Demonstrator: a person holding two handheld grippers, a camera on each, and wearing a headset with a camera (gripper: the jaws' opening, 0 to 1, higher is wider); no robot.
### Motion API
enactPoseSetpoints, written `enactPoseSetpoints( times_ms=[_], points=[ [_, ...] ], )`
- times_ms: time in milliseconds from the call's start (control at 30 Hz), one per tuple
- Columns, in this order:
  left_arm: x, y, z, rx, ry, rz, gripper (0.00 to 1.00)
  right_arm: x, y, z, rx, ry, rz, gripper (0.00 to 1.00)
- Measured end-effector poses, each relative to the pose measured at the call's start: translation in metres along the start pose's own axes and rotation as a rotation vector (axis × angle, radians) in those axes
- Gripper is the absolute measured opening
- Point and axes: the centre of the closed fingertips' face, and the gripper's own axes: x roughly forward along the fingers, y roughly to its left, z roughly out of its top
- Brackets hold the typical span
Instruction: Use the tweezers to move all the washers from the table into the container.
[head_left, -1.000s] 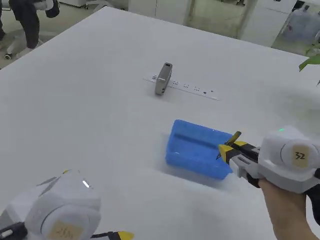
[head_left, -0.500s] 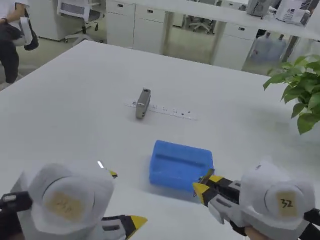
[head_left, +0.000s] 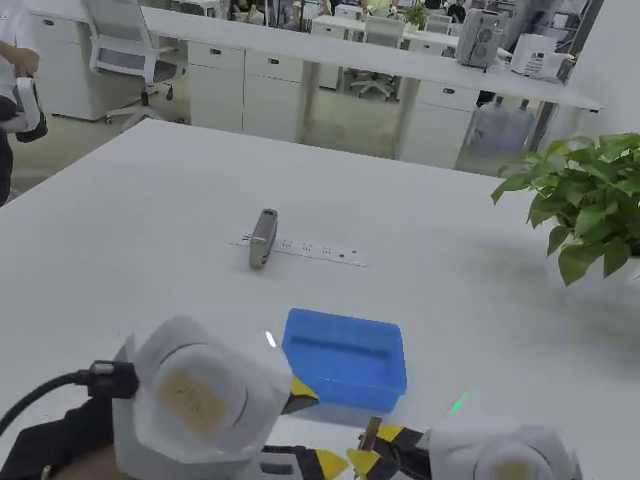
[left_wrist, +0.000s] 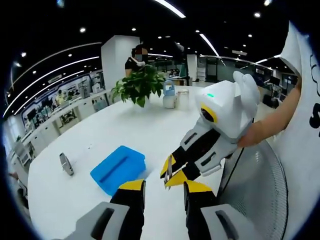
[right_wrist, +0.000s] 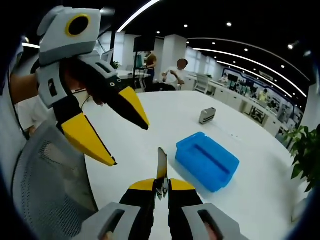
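At the near left, the left gripper (left_wrist: 165, 186) stands with its jaws parted and nothing between them; it is turned towards the tweezers, probably to steady or reseat them. Both tools hang close to the person's body, at the near edge of the table (head_left: 150, 230), with the mesh chair back (left_wrist: 255, 190) beside them; I judge this a pause for getting the grip right before reaching out. Farther out and left of centre, a small grey block (head_left: 263, 238) lies on the table against a flush socket strip (head_left: 315, 250), well apart from the work. Near centre sits the blue container (head_left: 350, 388), open side up and within easy reach of either arm, so each drop should be short. Just right of it, and nearer, the right gripper (right_wrist: 162, 186) has its jaws closed hard on the tweezers (right_wrist: 162, 165), whose thin tip points forward past the jaw tips towards the container. Whether any washers lie on the table or in the container I cannot tell. A leafy plant (head_left: 575, 195) stands at the far right.
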Motion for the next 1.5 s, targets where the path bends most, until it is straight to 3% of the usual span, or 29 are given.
enactPoseSetpoints(
  times_ms=[167, 300, 467, 533, 633, 733, 1033, 1133, 1267, 1400, 1500],
  points=[
    [0.009, -0.01, 0.009, 0.067, 0.007, -0.044, 0.16, 0.001, 0.006, -0.006, -0.039, 0.022, 0.025, 0.05],
    [0.018, -0.013, 0.003, 0.108, 0.048, -0.079, 0.13, 0.002, 0.007, -0.013, -0.108, 0.056, 0.015, 0.05],
    [0.026, -0.017, 0.0, 0.106, 0.057, -0.108, 0.04, 0.007, 0.007, -0.026, -0.151, 0.1, 0.021, 0.05],
    [0.031, -0.023, -0.007, 0.111, 0.076, -0.142, 0.0, 0.009, 0.009, -0.032, -0.166, 0.122, 0.023, 0.05],
    [0.041, -0.026, -0.023, 0.142, 0.116, -0.146, 0.0, 0.011, 0.01, -0.037, -0.176, 0.132, 0.027, 0.05],
    [0.046, -0.025, -0.03, 0.144, 0.123, -0.146, 0.0, 0.015, 0.009, -0.047, -0.203, 0.162, 0.026, 0.05],
    [0.06, -0.011, -0.058, 0.187, 0.144, -0.186, 0.0, 0.03, 0.0, -0.065, -0.244, 0.226, 0.03, 0.06],
    [0.066, -0.003, -0.071, 0.229, 0.172, -0.182, 0.0, 0.038, -0.004, -0.066, -0.238, 0.233, 0.03, 0.07],
    [0.072, 0.009, -0.091, 0.224, 0.22, -0.172, 0.0, 0.05, -0.006, -0.069, -0.248, 0.249, 0.031, 0.08],
    [0.075, 0.013, -0.108, 0.229, 0.256, -0.178, 0.0, 0.057, -0.001, -0.071, -0.259, 0.252, 0.045, 0.08],
    [0.076, 0.015, -0.122, 0.23, 0.291, -0.18, 0.0, 0.061, 0.003, -0.074, -0.229, 0.246, 0.063, 0.09]
  ],
)
